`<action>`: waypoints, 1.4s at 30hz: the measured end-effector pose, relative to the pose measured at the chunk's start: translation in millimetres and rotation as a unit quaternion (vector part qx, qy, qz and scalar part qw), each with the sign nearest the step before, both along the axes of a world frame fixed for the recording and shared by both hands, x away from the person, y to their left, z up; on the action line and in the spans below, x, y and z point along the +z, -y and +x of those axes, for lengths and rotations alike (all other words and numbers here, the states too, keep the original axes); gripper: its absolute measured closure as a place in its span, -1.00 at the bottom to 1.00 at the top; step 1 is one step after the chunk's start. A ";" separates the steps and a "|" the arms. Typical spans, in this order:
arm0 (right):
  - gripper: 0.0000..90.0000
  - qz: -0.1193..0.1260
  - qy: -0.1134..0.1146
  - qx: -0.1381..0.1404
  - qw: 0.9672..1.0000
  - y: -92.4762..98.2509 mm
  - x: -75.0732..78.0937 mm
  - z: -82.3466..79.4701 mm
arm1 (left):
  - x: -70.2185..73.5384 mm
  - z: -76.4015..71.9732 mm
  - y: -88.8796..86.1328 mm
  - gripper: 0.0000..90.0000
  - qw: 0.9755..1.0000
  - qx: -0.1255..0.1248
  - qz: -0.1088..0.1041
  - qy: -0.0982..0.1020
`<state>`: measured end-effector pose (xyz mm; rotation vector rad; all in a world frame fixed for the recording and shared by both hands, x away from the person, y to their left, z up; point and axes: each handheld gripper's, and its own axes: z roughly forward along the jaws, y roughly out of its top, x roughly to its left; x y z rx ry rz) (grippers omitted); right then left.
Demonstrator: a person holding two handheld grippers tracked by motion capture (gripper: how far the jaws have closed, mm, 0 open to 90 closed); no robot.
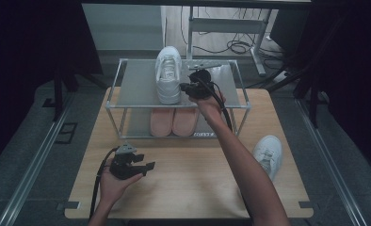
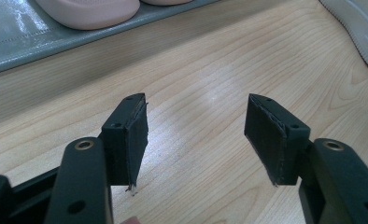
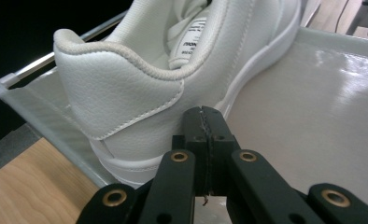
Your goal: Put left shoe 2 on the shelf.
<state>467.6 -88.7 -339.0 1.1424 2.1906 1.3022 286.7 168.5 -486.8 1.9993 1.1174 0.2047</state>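
A white sneaker stands on the top shelf of a small metal rack, toe pointing away. My right gripper is at its heel, jaws shut with nothing between them; in the right gripper view the closed tips sit against the heel side of the sneaker. A second white sneaker lies on the table at the right. My left gripper rests low over the wooden table at the front left, open and empty.
A pair of pink slippers sits on the rack's lower shelf, also seen as pink slippers in the left gripper view. The right half of the top shelf is bare. Dark floor, cables and a frame lie beyond the table.
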 end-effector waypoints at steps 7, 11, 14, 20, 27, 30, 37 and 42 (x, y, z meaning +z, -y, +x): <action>1.00 0.000 0.002 0.005 1.000 -11.4 0.7 -0.3 | -0.1 -0.1 0.3 -0.12 1.000 -0.001 0.001 0.000; 1.00 0.005 -0.001 0.003 1.000 -10.6 0.0 0.6 | -0.4 -0.1 1.1 -0.12 1.000 -0.002 0.001 -0.001; 1.00 0.004 0.000 0.003 1.000 -9.7 -0.5 0.6 | -0.8 -0.1 1.6 -0.12 1.000 -0.002 0.002 -0.001; 1.00 -0.006 0.007 0.003 1.000 -5.2 0.2 -1.3 | -1.7 0.0 3.0 -0.12 1.000 -0.002 0.001 -0.003; 1.00 -0.008 0.020 0.001 1.000 10.1 7.0 -10.1 | -0.7 -0.2 1.5 -0.12 1.000 0.000 -0.001 -0.001; 1.00 -0.008 0.026 -0.004 1.000 21.2 9.3 -15.6 | -0.5 -0.1 0.9 -0.12 1.000 0.001 -0.002 -0.001; 1.00 -0.011 0.032 -0.002 0.999 45.5 7.4 -31.4 | -1.9 -0.2 3.6 -0.12 1.000 -0.001 0.002 -0.004; 1.00 -0.007 0.030 0.001 1.000 65.3 0.6 -44.8 | -1.8 -0.3 2.9 -0.12 1.000 -0.001 0.003 -0.006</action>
